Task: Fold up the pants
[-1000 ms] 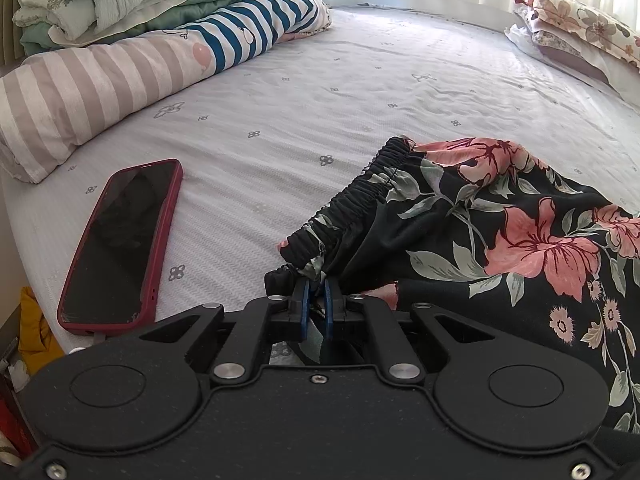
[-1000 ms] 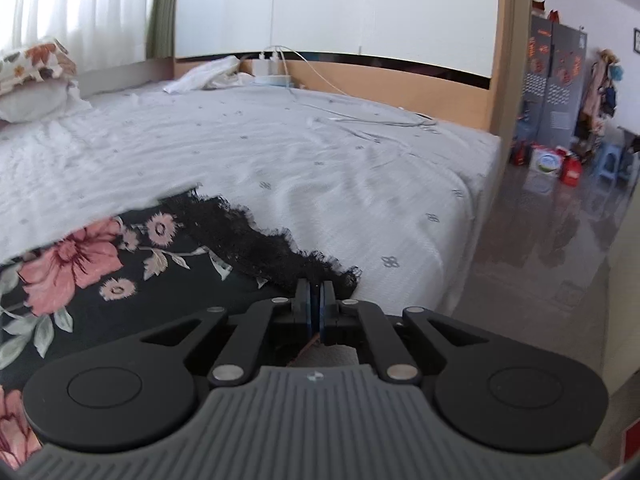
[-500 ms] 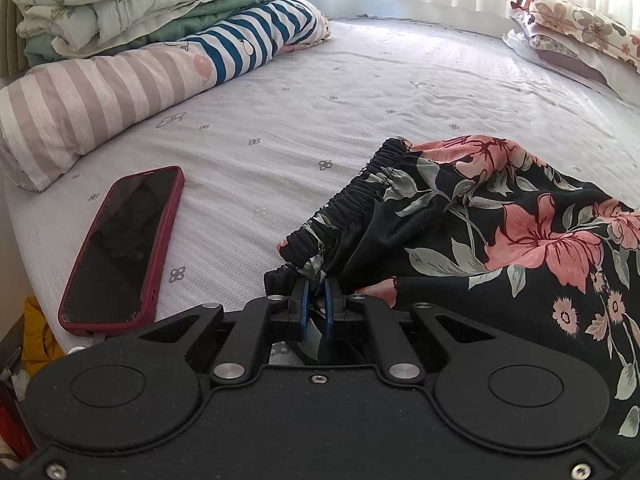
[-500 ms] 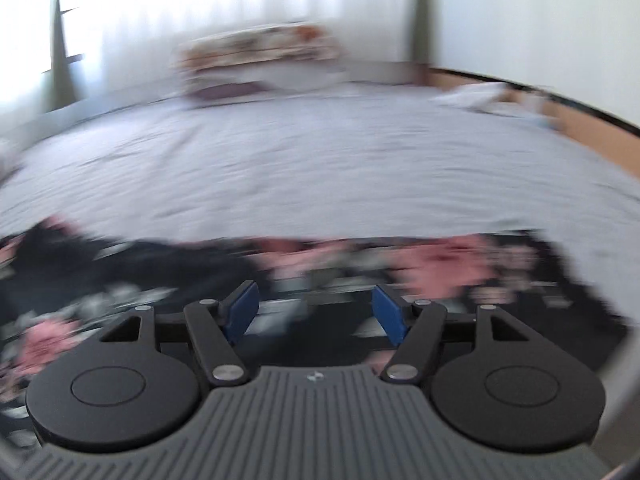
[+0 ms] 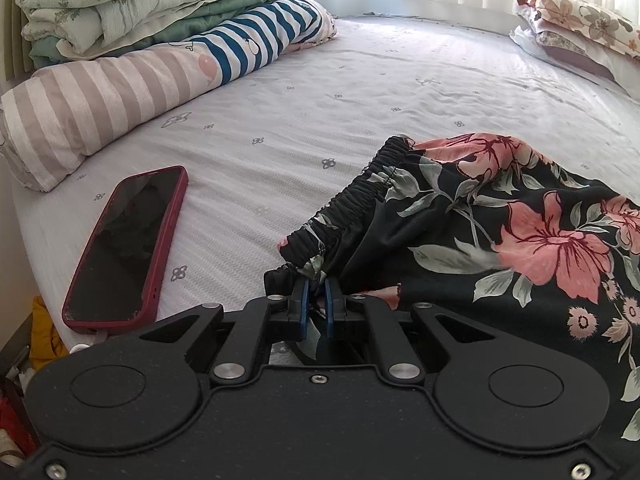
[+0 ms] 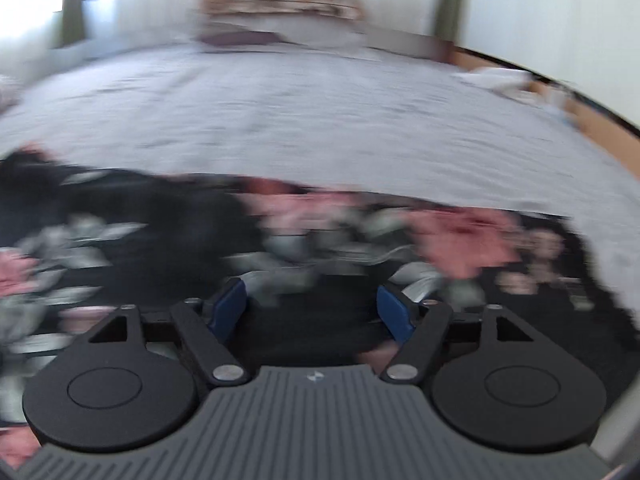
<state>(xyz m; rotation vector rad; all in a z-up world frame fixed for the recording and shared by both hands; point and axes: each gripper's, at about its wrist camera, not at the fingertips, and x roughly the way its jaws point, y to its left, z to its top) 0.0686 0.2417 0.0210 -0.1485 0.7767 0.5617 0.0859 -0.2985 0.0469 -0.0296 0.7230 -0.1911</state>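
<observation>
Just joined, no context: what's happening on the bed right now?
A person is folding floral pants on the bed with two handheld claws. The left claw is shut on the elastic waistband at the near corner. The right claw hangs over the pants farther along, its jaws opening with nothing clamped between them; that view is blurred by motion. A red-cased phone lies beside the pants, apart from them. No finished fold is visible yet.

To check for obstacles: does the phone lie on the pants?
No, the phone lies on the bare sheet, apart from the pants.
</observation>
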